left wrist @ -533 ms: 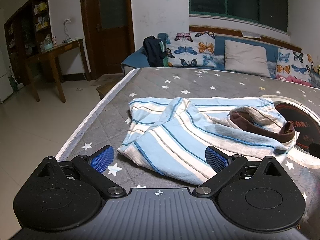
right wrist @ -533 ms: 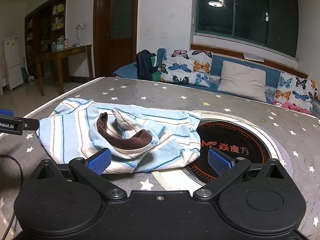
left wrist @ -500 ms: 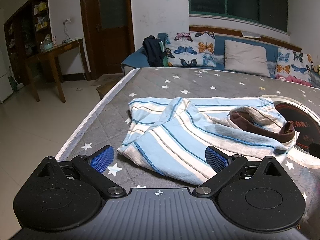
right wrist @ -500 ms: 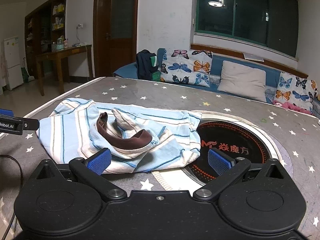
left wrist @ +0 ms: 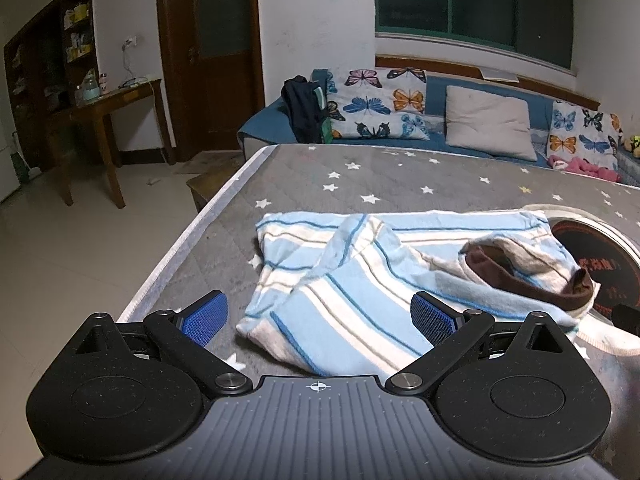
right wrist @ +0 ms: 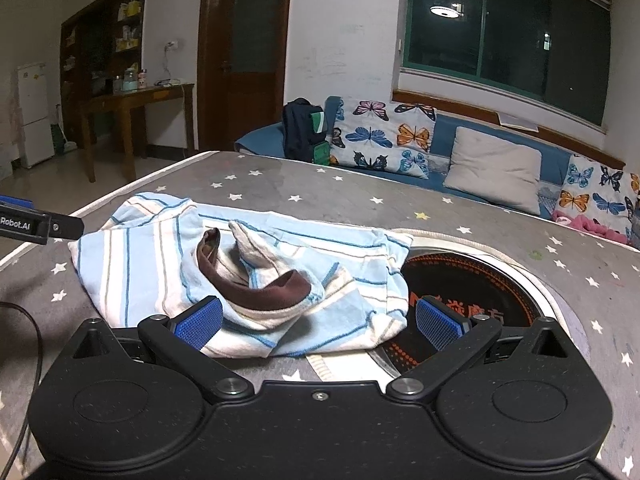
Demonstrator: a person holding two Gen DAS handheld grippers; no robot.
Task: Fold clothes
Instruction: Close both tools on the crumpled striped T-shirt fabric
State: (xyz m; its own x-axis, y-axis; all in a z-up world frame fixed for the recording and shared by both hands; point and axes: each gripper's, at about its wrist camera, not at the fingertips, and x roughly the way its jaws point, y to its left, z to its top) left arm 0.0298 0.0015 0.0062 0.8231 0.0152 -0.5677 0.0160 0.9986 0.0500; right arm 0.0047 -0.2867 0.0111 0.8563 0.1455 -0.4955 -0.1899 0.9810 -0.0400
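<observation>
- One striped shirt (left wrist: 360,276) lies crumpled near the left edge of a star-patterned bed (left wrist: 400,184).
- Left gripper (left wrist: 318,316), jaws wide apart, empty, at the shirt's near hem.
- Right gripper (right wrist: 320,322), likewise spread, empty, beside the round mat (right wrist: 472,276).

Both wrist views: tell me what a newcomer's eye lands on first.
The crumpled blue-and-white striped garment with its brown collar, lying on the grey star-printed table, one edge overlapping a round black inset. Both the left gripper and the right gripper stand open at its near edge. Behind, butterfly cushions line a blue sofa.
</observation>
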